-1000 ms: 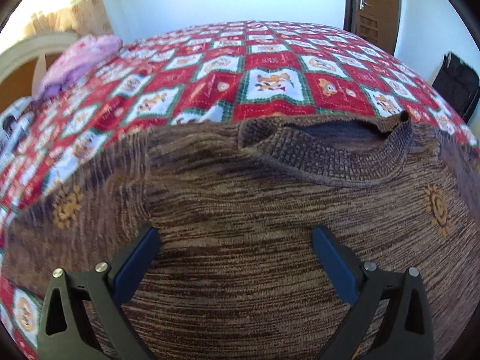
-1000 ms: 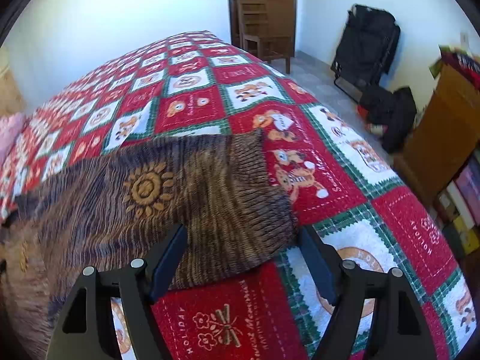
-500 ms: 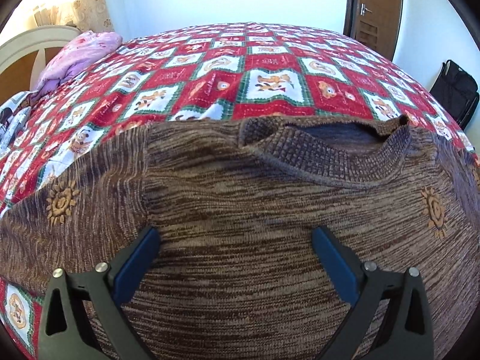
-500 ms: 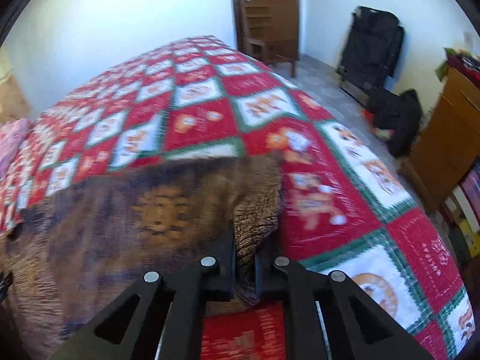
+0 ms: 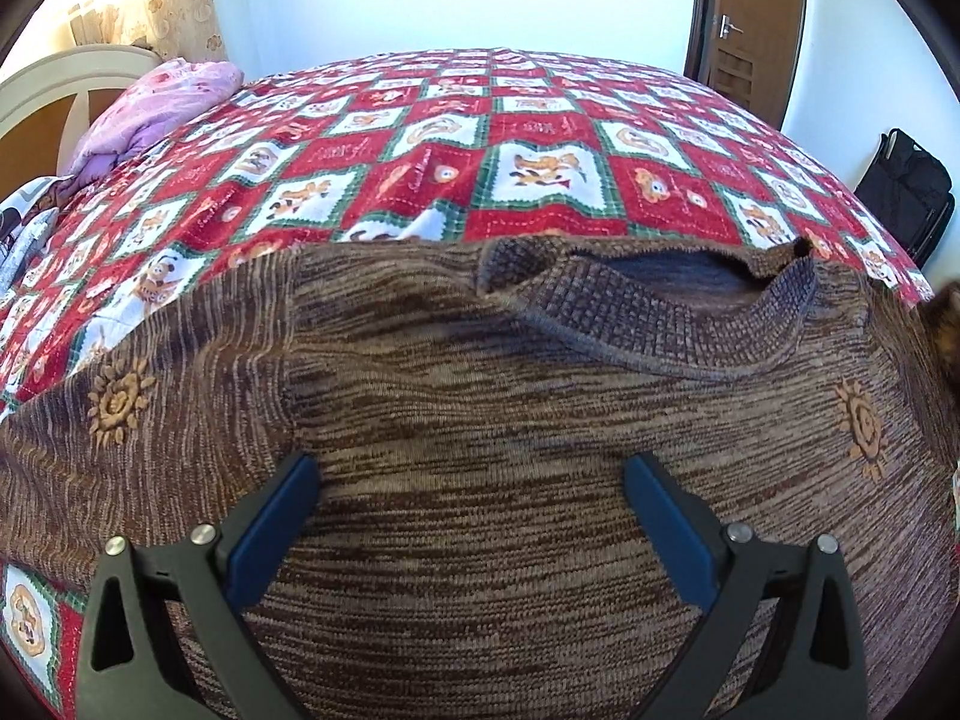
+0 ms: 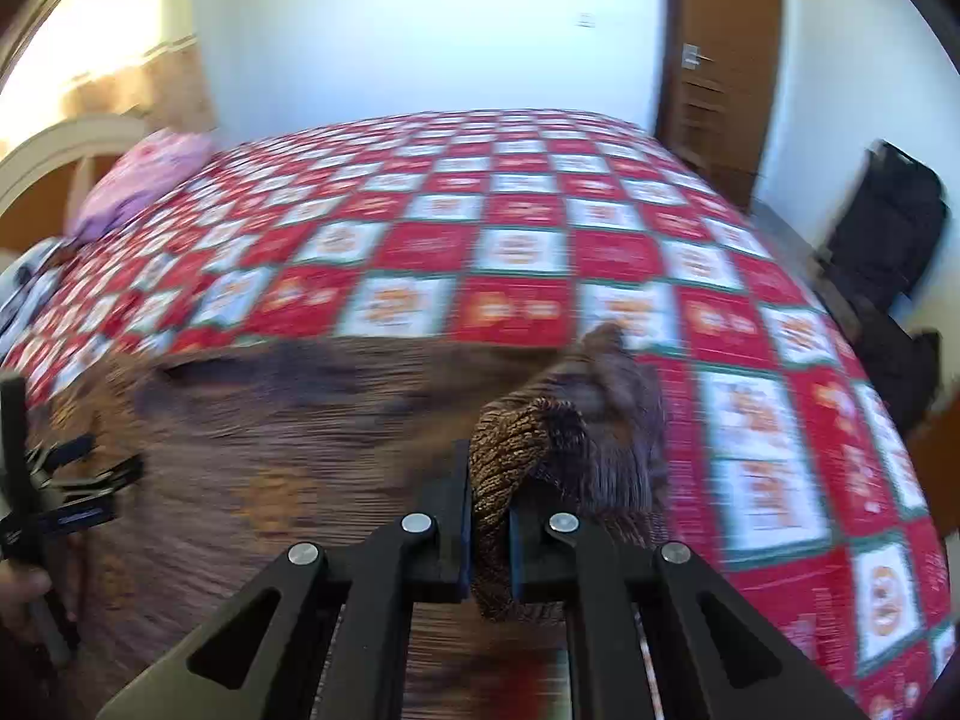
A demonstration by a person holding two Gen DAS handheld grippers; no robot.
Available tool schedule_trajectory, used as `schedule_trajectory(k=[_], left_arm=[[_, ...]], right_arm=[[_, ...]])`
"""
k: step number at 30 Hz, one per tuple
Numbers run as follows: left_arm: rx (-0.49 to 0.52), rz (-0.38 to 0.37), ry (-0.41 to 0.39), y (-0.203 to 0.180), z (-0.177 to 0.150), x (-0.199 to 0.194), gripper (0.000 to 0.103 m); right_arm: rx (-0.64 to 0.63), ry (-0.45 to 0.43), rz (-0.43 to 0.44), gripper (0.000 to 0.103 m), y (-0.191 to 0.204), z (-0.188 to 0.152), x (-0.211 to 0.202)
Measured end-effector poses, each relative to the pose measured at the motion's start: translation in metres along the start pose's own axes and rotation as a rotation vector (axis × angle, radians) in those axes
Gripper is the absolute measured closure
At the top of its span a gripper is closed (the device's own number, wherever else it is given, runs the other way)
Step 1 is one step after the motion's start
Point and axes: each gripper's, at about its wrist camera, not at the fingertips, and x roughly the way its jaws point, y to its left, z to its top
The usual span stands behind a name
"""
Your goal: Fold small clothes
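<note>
Brown knit sweater (image 5: 480,432) is lying spread front-up on the bed, collar (image 5: 648,324) toward the far side, body flat over the red patchwork quilt (image 5: 540,138).

Right gripper (image 6: 491,534) is clamping a bunched fold of the sweater's right sleeve cuff (image 6: 516,438), jaws pressed together on the knit. The cuff is standing lifted off the quilt; judging by the heavy blur in the right wrist view, it is being carried leftward across the body for a first fold.

Left gripper (image 5: 471,516) is hovering over the lower chest, jaws spread wide, gripping nothing. Likely waiting to pin the body or take the left sleeve (image 5: 120,408), which is lying flat with a sun motif showing.

Surroundings: pink bedding (image 5: 156,102) bunched at the far left by the headboard (image 5: 54,84), well apart from the work. Wooden door (image 5: 756,24) far right, black bag (image 5: 906,192) on the floor beyond the bed edge. Nothing is lying on the sweater's fold path.
</note>
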Motion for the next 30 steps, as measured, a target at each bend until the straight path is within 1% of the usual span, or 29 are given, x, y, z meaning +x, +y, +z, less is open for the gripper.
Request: schedule_trajectory(k=[4,7,8,9,10,11,13,14,16,17,19,21,23,25,27,28,30], left_arm=[[-0.004,-0.009,-0.002,0.001,0.000,-0.001,0.000],[-0.007,-0.019,-0.003,0.001,-0.001,-0.001,0.000],[-0.007,-0.025,-0.005,0.001,0.000,-0.002,0.000],[-0.006,-0.032,-0.006,0.002,0.000,-0.003,0.000],[-0.003,-0.037,-0.007,0.002,0.001,-0.004,0.000],[0.003,-0.040,-0.013,0.002,0.001,-0.007,0.000],[0.015,-0.036,-0.041,0.000,0.001,-0.018,0.001],[0.019,-0.048,-0.048,-0.003,0.001,-0.023,0.001],[0.033,-0.106,-0.056,-0.013,0.001,-0.036,0.001],[0.046,-0.132,-0.058,-0.022,0.002,-0.043,0.001],[0.095,-0.191,-0.060,-0.048,0.003,-0.056,0.001],[0.149,-0.229,-0.061,-0.075,0.003,-0.063,0.001],[0.205,-0.240,-0.069,-0.102,0.001,-0.065,0.002],[0.266,-0.231,-0.063,-0.127,-0.001,-0.060,0.003],[0.315,-0.206,-0.045,-0.148,-0.002,-0.049,0.009],[0.337,-0.195,-0.029,-0.158,-0.001,-0.042,0.015],[0.370,-0.132,-0.009,-0.172,0.001,-0.026,0.035]], right_arm=[[-0.077,0.016,0.072,0.095,0.062,-0.011,0.017],[-0.103,0.064,0.141,0.094,0.087,-0.022,0.033],[-0.096,0.082,0.164,0.088,0.089,-0.026,0.038],[-0.080,0.104,0.184,0.079,0.088,-0.031,0.042],[-0.067,0.123,0.208,0.042,0.085,-0.035,0.044],[-0.050,0.140,0.237,0.017,0.078,-0.040,0.042],[-0.025,0.121,0.246,0.017,0.062,-0.047,0.026],[-0.027,0.116,0.232,0.017,0.055,-0.049,0.019],[-0.018,0.078,0.180,0.017,0.030,-0.057,-0.001],[-0.008,0.068,0.169,0.017,0.020,-0.058,-0.006],[0.024,0.048,0.136,0.017,-0.005,-0.063,-0.020],[0.033,0.015,0.086,0.017,-0.024,-0.070,-0.030],[0.036,-0.024,0.044,0.017,-0.037,-0.079,-0.037],[0.043,-0.044,0.033,0.017,-0.046,-0.083,-0.038],[0.049,-0.058,0.042,0.017,-0.051,-0.090,-0.038],[0.049,-0.064,0.048,0.017,-0.052,-0.093,-0.038],[0.040,-0.080,0.055,0.017,-0.051,-0.099,-0.037]])
